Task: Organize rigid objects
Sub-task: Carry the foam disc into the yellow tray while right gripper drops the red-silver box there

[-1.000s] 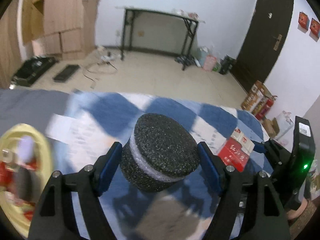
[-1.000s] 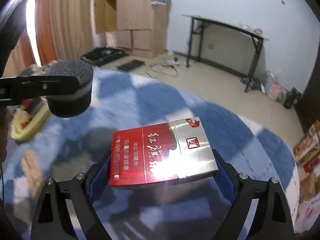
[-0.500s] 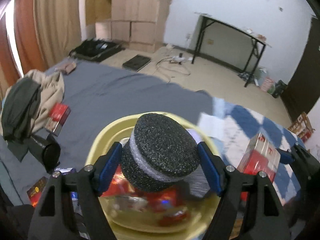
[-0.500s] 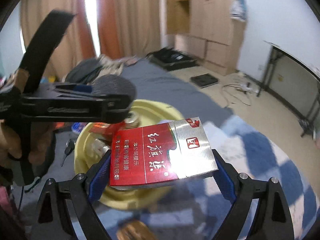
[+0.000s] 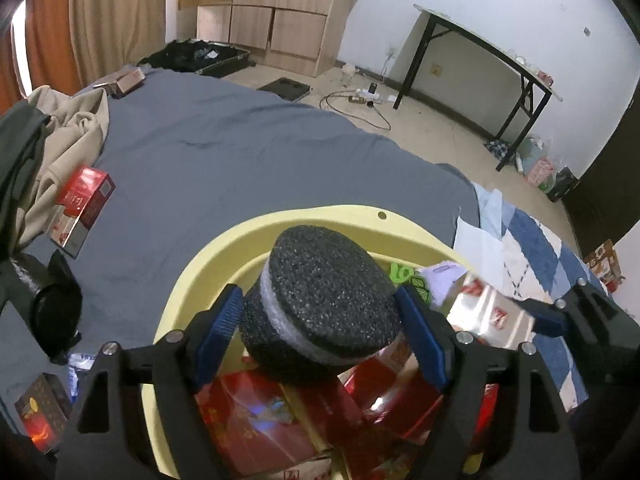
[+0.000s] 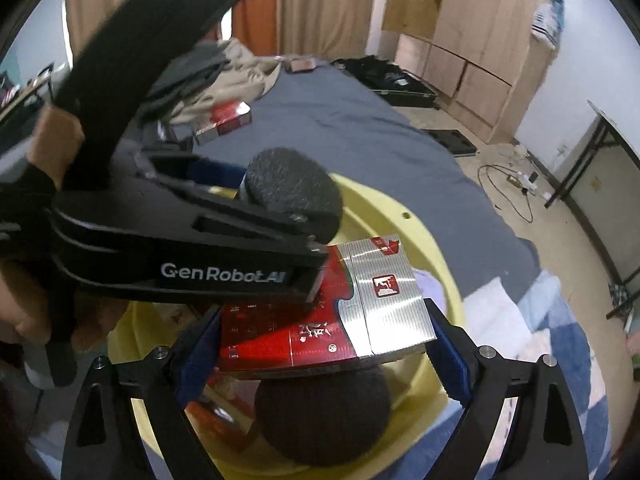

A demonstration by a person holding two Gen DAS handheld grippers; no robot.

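Two hand-held grippers, both loaded, poised above the yellow basin on the grey bed. Left hand-held gripper: jaws fairly wide and just now opening a little further, blue pads touching the sides of the round black foam puck between them, puck tilted over red boxes lying in the basin. Right hand-held gripper: jaws wide, clamped across a red-and-silver cigarette pack, held flat over the basin, just beside and below the left one. Second dark foam puck inside the basin underneath.
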